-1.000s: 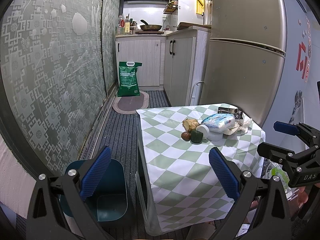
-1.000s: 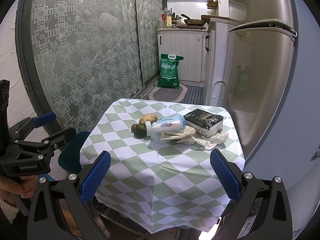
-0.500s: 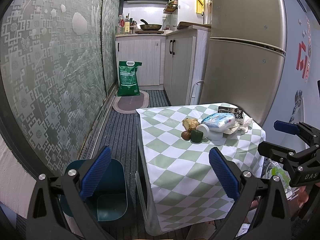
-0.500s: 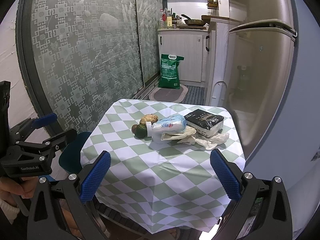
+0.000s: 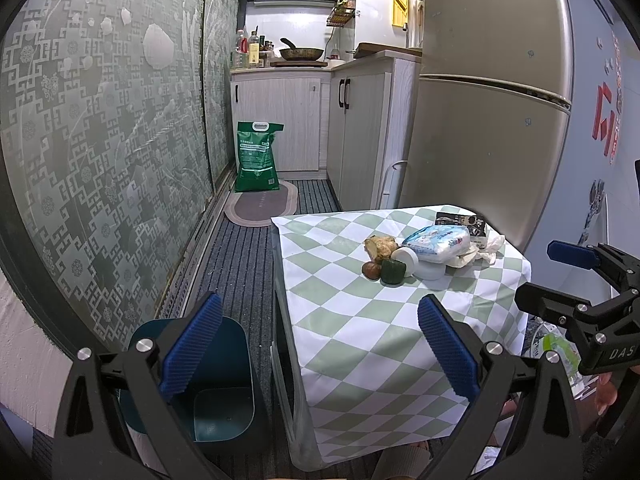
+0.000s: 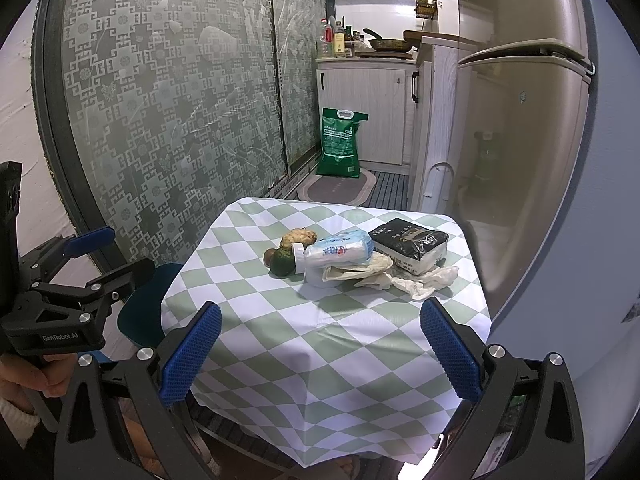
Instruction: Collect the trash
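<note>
A small table with a green-and-white checked cloth carries a cluster of trash: a white plastic bottle, a black packet, crumpled white tissue, a green lump, a brown lump and a beige lump. A teal bin stands on the floor left of the table. My left gripper and my right gripper both hang open and empty, short of the trash.
A patterned glass partition runs along the left. A fridge stands behind the table at the right. White cabinets, a green sack and a mat lie down the striped-floor corridor. A hand holds the left gripper.
</note>
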Demonstrator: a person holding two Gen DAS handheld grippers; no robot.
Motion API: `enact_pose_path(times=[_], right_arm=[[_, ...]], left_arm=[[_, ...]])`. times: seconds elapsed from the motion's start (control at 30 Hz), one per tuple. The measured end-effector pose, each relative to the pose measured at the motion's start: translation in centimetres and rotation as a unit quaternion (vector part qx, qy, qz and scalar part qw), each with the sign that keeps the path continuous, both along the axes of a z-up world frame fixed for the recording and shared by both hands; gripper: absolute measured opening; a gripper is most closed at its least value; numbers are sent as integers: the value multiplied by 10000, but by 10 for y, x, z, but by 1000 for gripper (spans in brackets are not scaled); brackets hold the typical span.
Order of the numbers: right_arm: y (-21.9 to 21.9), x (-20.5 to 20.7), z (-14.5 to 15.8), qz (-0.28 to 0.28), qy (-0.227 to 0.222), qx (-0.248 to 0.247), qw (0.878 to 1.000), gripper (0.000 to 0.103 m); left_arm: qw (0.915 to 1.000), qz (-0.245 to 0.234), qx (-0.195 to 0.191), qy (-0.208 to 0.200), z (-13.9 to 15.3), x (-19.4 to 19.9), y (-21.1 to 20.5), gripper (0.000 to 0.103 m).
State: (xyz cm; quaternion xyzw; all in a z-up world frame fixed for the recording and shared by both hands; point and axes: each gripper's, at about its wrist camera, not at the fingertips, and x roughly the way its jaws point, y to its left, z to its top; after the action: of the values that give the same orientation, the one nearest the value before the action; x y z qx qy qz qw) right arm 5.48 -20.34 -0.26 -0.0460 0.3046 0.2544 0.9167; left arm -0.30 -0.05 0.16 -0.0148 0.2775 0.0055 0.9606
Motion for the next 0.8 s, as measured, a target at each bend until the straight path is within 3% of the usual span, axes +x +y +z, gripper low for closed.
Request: enact_pose_path(times=[0.47, 0.7, 0.8], right_arm=[[0, -2, 5, 3, -108, -10, 9999, 100], [-2, 10, 3, 79, 102, 92, 9999, 92], [0, 15, 3, 109, 197, 73, 9997, 87]], left_arm=[[9999, -137, -19, 38, -3, 2, -1, 100], [9987, -479, -6, 176, -5, 10, -3, 99], [9979, -623, 84, 169, -2, 12, -4, 88]])
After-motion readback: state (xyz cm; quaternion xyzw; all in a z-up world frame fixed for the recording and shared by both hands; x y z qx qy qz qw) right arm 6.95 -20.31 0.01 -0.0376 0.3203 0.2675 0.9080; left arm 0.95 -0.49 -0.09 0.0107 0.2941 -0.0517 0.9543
